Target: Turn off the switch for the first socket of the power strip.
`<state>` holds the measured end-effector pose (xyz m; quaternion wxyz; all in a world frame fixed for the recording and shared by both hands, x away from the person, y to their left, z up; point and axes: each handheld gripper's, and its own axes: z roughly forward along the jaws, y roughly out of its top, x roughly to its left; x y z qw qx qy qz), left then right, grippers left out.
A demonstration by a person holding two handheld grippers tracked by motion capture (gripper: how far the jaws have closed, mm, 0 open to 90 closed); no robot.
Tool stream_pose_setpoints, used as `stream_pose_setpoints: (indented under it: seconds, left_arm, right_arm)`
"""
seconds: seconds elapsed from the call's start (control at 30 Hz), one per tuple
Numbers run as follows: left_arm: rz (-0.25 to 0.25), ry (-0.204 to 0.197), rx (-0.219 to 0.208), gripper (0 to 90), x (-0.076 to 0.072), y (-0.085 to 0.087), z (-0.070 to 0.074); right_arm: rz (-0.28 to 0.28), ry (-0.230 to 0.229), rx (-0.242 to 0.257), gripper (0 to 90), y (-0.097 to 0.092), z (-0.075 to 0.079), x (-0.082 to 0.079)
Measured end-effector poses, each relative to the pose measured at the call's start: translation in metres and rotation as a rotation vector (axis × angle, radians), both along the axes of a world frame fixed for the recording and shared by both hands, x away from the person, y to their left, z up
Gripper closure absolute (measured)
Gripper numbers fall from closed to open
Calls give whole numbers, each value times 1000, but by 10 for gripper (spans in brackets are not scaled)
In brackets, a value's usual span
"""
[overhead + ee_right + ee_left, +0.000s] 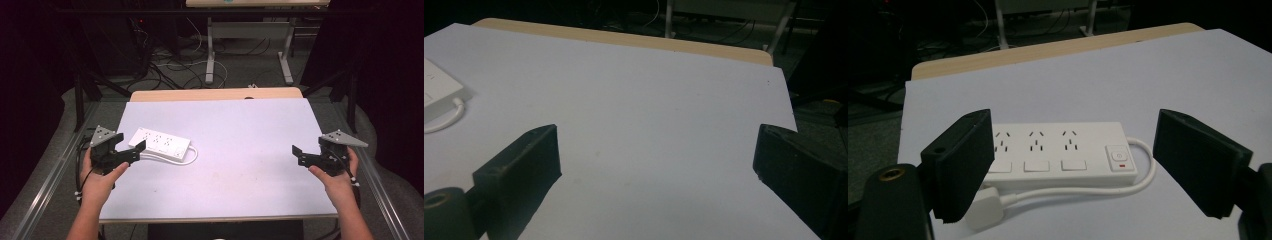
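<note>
left hand-held gripper [131,145] hung at the near end of the white power strip [160,141], jaws apart, nothing pinched. right hand-held gripper [299,154] parked well off over bare tabletop [240,170], jaws apart too. looked like light, rigid, slick plastic, so best pinched across the narrow body, not by the floppy cord [1088,191]. counted one strip, three outlets, one switch [1118,158], one plug [985,207].

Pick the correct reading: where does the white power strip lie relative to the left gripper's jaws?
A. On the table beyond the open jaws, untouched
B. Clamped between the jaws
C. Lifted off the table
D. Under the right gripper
A: the power strip lies flat on the white sheet beyond the left gripper, whose jaws stand apart and clear of it.
</note>
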<state>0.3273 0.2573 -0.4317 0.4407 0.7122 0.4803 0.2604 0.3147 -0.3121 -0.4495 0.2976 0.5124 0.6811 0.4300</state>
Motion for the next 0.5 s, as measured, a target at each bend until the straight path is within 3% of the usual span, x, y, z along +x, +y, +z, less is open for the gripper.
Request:
stream_pose_setpoints:
  seconds: [0.13, 0.5]
  left_arm:
    - [-12, -14, 32, 216, 10, -6, 4]
    - [-19, -13, 29, 305, 32, -12, 4]
  right_arm:
    - [-3, -3, 3, 50, -1, -1, 0]
    - [-6, 1, 7, 58, -2, -2, 0]
